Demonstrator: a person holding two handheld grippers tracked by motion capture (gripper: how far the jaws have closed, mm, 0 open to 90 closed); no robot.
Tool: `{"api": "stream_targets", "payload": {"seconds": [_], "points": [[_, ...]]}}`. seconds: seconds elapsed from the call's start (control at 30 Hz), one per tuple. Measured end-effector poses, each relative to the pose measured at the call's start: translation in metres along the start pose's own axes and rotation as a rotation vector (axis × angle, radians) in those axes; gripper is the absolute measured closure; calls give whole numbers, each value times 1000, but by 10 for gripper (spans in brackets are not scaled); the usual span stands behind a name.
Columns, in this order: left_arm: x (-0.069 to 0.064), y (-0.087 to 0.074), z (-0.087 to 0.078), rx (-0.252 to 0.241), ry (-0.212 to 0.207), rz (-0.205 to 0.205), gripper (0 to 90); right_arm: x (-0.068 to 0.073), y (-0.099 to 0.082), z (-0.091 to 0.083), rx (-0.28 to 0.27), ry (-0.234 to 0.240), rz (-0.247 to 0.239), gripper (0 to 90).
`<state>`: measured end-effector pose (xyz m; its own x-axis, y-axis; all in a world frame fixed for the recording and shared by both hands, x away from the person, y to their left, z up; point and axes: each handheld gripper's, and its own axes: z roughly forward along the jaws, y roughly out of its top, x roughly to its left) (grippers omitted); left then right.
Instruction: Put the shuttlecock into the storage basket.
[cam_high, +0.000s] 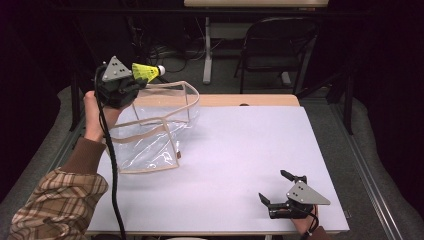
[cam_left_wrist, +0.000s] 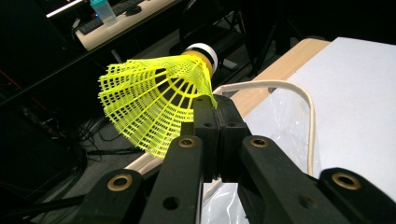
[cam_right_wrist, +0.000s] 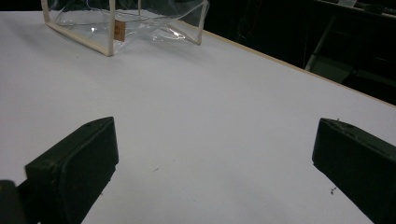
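Two grippers are ours: the left gripper (cam_high: 131, 80) clamps a yellow shuttlecock (cam_left_wrist: 154, 100) just above the clear bag's (cam_high: 150, 135) rim, nothing between them. Well apart from the bag, our right gripper (cam_high: 276, 188) rests on the worktop (cam_high: 240, 150), jaws spread.

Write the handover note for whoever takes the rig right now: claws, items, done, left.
Left claw: shut on the skirt edge of the yellow shuttlecock, held raised above the far rim of the clear bag.
Right claw: open, holding nothing, low over the white table at the near right.
Done: shuttlecock picked up.
Left: probably lower it into the bag's open top and release.
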<state>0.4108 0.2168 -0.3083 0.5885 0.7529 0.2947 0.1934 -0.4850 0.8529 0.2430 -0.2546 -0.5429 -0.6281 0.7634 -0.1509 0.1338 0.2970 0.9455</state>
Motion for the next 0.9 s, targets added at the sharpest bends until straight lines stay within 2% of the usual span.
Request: {"api": "stream_targets", "payload": {"seconds": [0.5,0.9], "points": [[6,-6,0,37,-1,-2,895,0,0,0,2,-1,-4,0],[9,-9,3,85,-21,8,894,0,0,0,6,-1,-4,1]]}}
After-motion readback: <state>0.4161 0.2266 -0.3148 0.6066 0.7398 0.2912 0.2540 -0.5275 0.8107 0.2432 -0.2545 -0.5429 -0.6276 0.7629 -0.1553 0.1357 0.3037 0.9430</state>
